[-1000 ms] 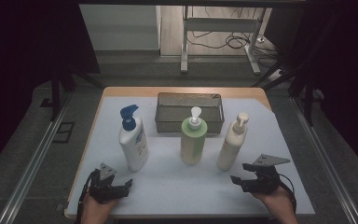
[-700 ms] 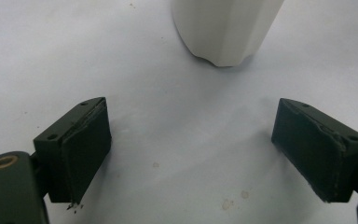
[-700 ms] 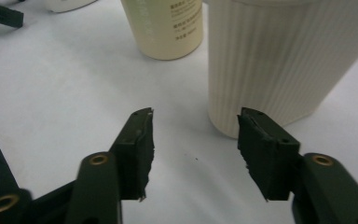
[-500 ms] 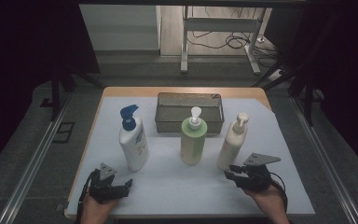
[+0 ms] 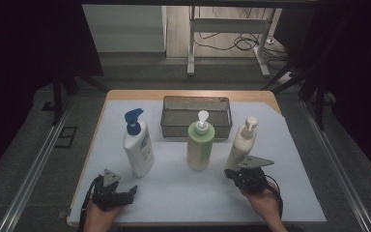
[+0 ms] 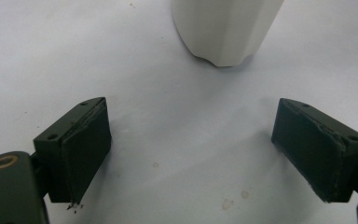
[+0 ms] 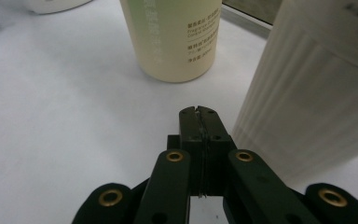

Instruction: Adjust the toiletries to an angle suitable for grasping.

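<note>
Three pump bottles stand in a row on the white table cover: a white one with a blue pump (image 5: 138, 147), a green one (image 5: 200, 147) and a cream ribbed one (image 5: 241, 145). My left gripper (image 5: 131, 191) rests at the front left, open and holding nothing. In the left gripper view the jaws (image 6: 191, 114) stand wide apart, with the white bottle's base (image 6: 226, 28) ahead. My right gripper (image 5: 231, 174) sits just in front of the cream bottle's foot. Its jaws have just been closing and are now shut (image 7: 199, 112) with nothing between them, the cream bottle (image 7: 307, 93) close on one side and the green bottle (image 7: 172, 37) ahead.
A grey mesh basket (image 5: 169, 126) stands behind the bottles at the table's back middle. The wooden table edge (image 5: 188, 93) runs behind it. Bare white cover (image 5: 183, 193) lies between the two grippers at the front.
The right gripper has slid left to the foot of the cream bottle and its jaws have closed. The left gripper and the bottles have stayed put.
</note>
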Available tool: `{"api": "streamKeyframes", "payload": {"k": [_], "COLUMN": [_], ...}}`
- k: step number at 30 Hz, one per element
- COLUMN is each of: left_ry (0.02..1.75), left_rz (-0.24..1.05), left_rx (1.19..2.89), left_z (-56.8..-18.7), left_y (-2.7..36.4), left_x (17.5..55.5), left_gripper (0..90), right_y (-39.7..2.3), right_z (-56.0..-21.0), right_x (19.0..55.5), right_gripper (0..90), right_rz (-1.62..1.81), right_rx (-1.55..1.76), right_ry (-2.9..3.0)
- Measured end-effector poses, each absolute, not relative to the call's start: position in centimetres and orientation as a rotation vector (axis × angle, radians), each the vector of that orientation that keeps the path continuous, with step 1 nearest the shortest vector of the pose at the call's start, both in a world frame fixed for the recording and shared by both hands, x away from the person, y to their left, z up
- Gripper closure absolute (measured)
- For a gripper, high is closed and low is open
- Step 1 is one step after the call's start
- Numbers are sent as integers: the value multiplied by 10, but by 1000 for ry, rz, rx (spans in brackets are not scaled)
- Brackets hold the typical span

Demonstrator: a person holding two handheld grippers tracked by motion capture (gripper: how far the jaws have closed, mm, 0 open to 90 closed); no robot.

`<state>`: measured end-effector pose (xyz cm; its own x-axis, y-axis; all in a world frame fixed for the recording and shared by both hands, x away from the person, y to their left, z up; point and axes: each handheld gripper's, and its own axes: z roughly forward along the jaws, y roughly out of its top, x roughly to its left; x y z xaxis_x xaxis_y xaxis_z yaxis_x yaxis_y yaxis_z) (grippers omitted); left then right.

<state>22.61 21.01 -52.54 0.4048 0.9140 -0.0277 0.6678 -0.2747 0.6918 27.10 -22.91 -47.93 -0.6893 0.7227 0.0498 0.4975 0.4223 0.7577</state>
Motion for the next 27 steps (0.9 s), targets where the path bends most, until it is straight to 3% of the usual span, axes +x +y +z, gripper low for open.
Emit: {"api": "streamKeyframes", "payload": {"k": [27], "left_ry": [1342], "left_rz": [506], "left_rx": [2036], "left_z": [-525], "left_y": [210], "left_x": [226], "left_gripper": [114], "right_y": [-233], "right_z": [-488], "right_x": [276], "right_gripper": [896], "right_rz": [1079], "right_rx": [1125], "right_ry": [2326]}}
